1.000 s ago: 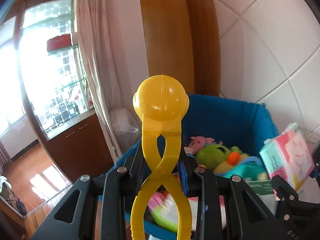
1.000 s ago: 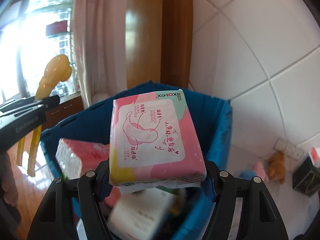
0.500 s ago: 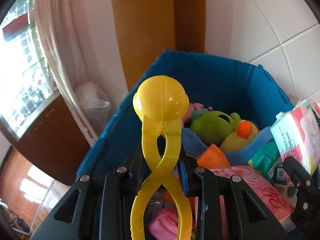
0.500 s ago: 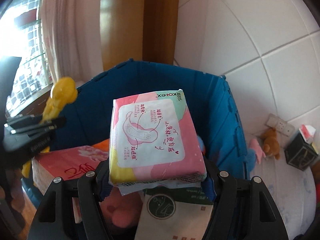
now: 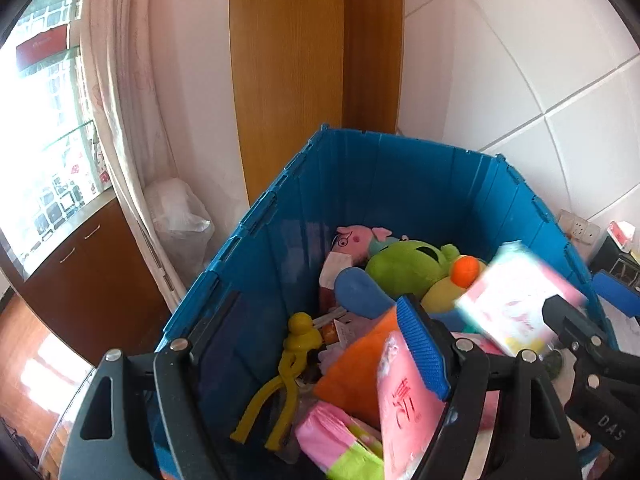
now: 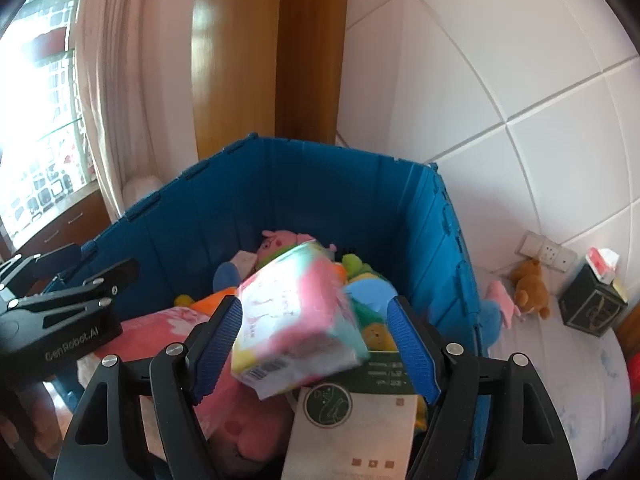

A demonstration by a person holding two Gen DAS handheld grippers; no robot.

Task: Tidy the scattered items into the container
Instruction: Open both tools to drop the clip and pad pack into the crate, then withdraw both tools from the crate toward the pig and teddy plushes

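The blue crate (image 5: 400, 140) (image 6: 320, 152) stands below both grippers, filled with plush toys and packs. The yellow ball-headed tongs (image 5: 288, 376) lie inside it by the left wall. My left gripper (image 5: 316, 304) hangs over them, its jaws opening with nothing between them. It also shows at the left edge of the right wrist view, as left gripper (image 6: 60, 308). My right gripper (image 6: 316, 316) is opening too. The pink pad pack (image 6: 296, 320) (image 5: 516, 300) is blurred and tilted between its blue pads (image 6: 408, 344), which no longer press on it.
In the crate lie a green plush (image 5: 408, 268), a pink pig plush (image 6: 280, 242), pink tissue packs (image 5: 404, 408) and a beige box (image 6: 352, 432). Right of the crate, a brown bear (image 6: 530, 284) and a black tissue box (image 6: 592, 304) sit on a white surface. A curtain hangs at the left.
Both grippers came forward and down over the crate. The left one opened and the yellow tongs dropped into the crate. The right jaws spread and the pack tipped loose.
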